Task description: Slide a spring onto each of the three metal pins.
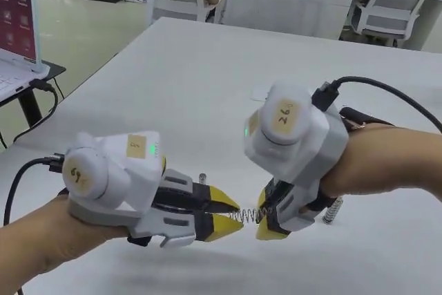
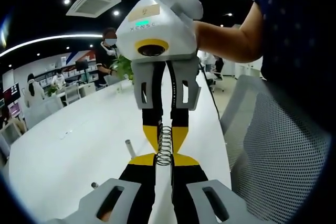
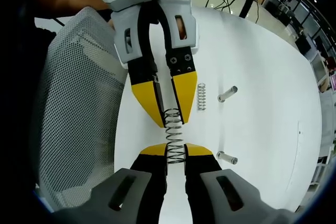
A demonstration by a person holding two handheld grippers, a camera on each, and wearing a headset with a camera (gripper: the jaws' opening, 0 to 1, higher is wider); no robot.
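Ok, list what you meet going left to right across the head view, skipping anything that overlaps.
laptop → left gripper → spring gripped at both ends → right gripper

Left gripper (image 1: 233,217), right gripper (image 1: 264,217) white, yellow-tipped; black cables (image 1: 326,94)

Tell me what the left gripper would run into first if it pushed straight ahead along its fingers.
Most likely the right gripper. Its yellow fingers face the left gripper head-on, just past the spring that both appear to be gripping between them.
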